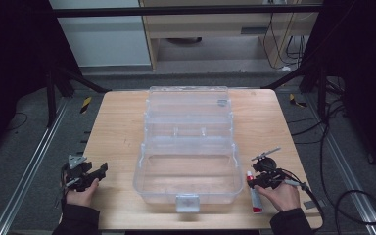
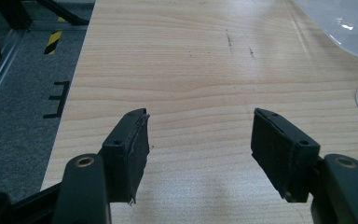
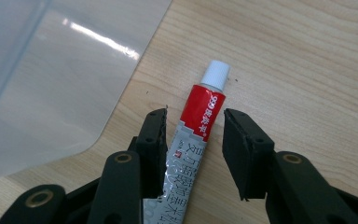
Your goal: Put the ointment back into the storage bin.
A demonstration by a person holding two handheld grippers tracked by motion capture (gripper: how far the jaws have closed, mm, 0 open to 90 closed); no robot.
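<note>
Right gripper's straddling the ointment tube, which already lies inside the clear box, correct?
Not inside. The ointment tube lies on the wooden table beside the clear box, as the right gripper view shows. The right gripper does straddle it, jaws open.

Pale wooden table (image 1: pixel 112 127), matt with fine grain; at its centre a clear glossy plastic box (image 1: pixel 188 147); at four o'clock a shiny foil-like tube (image 3: pixel 186 140) with ribbed white cap; matt black jaw pads

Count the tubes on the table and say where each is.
1. The tube lies on the table's near right corner, right of the clear box, between the right hand-held gripper's open jaws.
</note>
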